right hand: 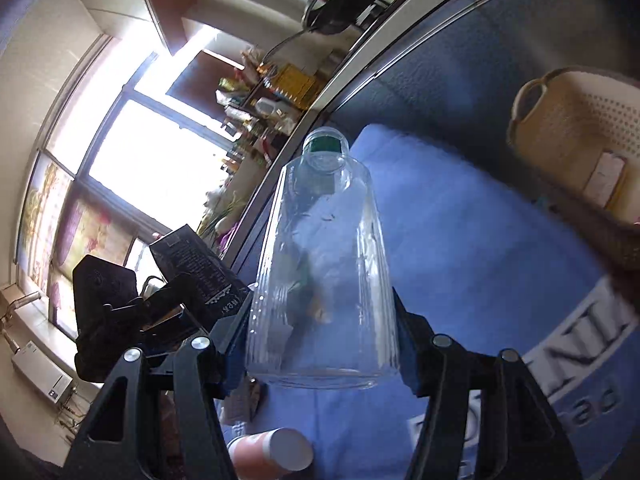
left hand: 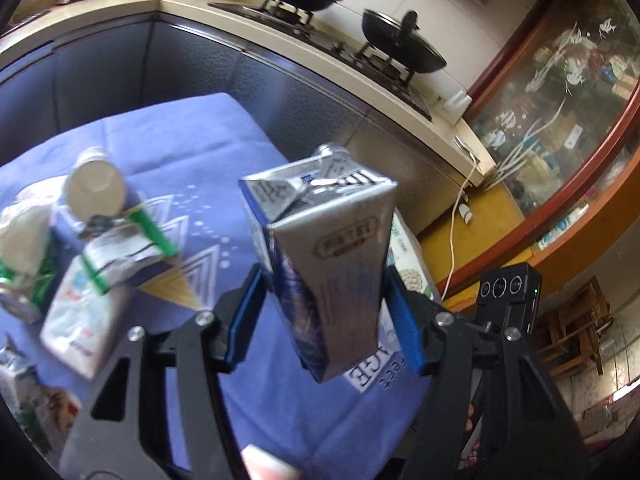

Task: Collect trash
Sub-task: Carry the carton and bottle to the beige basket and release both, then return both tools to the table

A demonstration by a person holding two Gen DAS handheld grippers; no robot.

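Clear plastic bottle (right hand: 324,264), clamped in right gripper (right hand: 322,320), points lengthwise toward beige perforated basket (right hand: 576,136), upper right; left gripper (left hand: 320,304) grips milk carton (left hand: 324,256).

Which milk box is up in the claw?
The silver-blue carton, pinched in the left claw. The green-striped carton and the others lie on the blue cloth.

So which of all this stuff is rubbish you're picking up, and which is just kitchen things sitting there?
Part of the job:
- silver carton, in the left hand-held gripper
- clear bottle, in the right hand-held gripper
- crumpled cartons on the blue cloth
- paper cup
- beige basket, probably for the trash

Just lying about:
- two black woks on the stove
- glass cabinet
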